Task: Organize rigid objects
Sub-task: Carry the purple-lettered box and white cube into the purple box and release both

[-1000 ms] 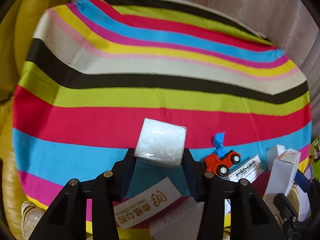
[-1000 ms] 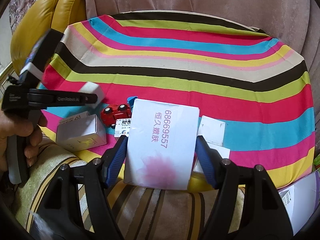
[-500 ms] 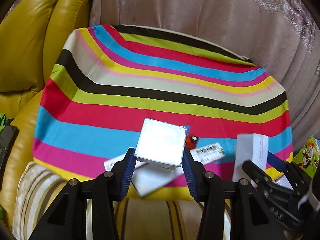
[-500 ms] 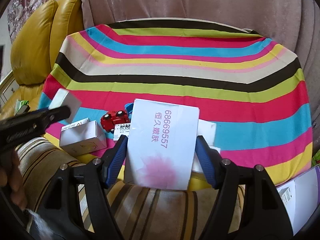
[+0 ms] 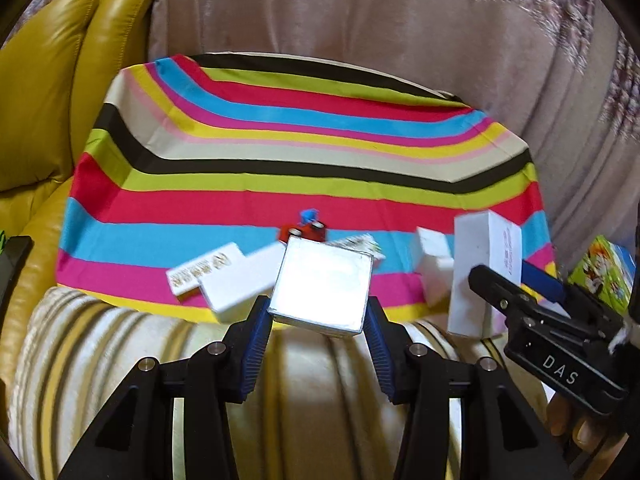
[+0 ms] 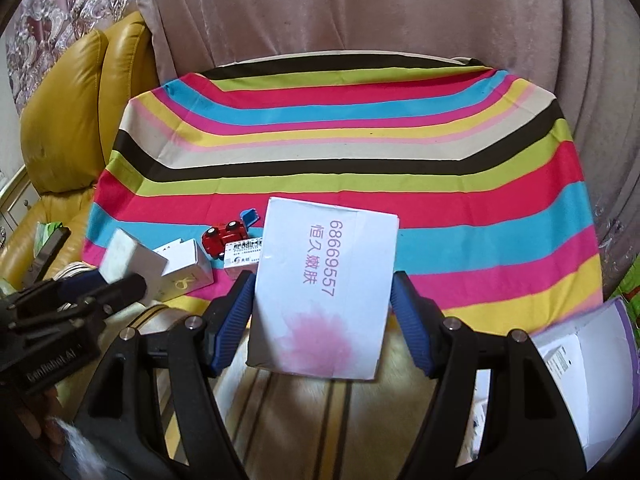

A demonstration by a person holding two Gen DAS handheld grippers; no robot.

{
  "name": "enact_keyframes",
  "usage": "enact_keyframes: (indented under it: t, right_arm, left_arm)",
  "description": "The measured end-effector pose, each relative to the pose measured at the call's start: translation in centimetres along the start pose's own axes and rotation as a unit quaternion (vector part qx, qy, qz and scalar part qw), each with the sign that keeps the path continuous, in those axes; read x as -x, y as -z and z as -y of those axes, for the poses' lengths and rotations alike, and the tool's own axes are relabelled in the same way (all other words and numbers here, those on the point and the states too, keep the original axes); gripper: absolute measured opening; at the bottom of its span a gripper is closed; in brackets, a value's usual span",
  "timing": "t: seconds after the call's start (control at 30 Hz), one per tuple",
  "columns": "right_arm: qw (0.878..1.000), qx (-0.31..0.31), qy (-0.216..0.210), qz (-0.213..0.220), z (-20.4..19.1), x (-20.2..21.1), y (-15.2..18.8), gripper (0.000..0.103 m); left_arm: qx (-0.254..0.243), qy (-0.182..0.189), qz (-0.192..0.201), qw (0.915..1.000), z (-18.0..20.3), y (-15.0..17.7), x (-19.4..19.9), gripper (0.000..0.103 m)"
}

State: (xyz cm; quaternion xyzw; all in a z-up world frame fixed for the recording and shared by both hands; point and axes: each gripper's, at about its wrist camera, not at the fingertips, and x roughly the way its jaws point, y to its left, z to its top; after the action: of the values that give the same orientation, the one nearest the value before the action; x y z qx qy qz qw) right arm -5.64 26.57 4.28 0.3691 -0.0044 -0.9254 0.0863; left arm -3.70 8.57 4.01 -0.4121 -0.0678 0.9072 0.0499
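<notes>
My left gripper [image 5: 318, 318] is shut on a small white square box [image 5: 322, 286], held above the cushion's front edge. It also shows in the right wrist view [image 6: 132, 258]. My right gripper [image 6: 322, 308] is shut on a tall white box with pink print [image 6: 324, 288], also seen from the left wrist [image 5: 486, 268]. On the striped cloth [image 6: 340, 160] lie a red toy car [image 6: 224, 236], a small medicine box [image 6: 242, 258] and white boxes [image 6: 188, 270] near its front edge.
A yellow leather armchair [image 5: 52, 92] stands to the left. A pink curtain [image 6: 360, 12] hangs behind. A striped cushion [image 5: 120, 360] lies under the grippers. A white carton with purple edge [image 6: 584, 364] is at the right. A colourful green box [image 5: 600, 276] is at far right.
Both grippers have pulled back and up from the cloth with their boxes still held. The loose boxes and the toy car stay on the cloth's front edge.
</notes>
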Motion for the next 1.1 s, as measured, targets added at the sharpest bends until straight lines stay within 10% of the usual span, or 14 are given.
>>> enact_keyframes:
  t: [0.73, 1.1]
  right_arm:
    - [0.997, -0.065, 0.05, -0.014, 8.3, 7.9, 5.9, 0.071]
    - [0.986, -0.12, 0.111, -0.037, 14.0, 11.0, 9.4, 0.07]
  left_arm:
    - [-0.086, 0.089, -0.002, 0.9923, 9.6, 3.9, 2.4, 0.047]
    - [-0.146, 0.166, 0.003, 0.9753, 14.6, 6.3, 3.6, 0.048]
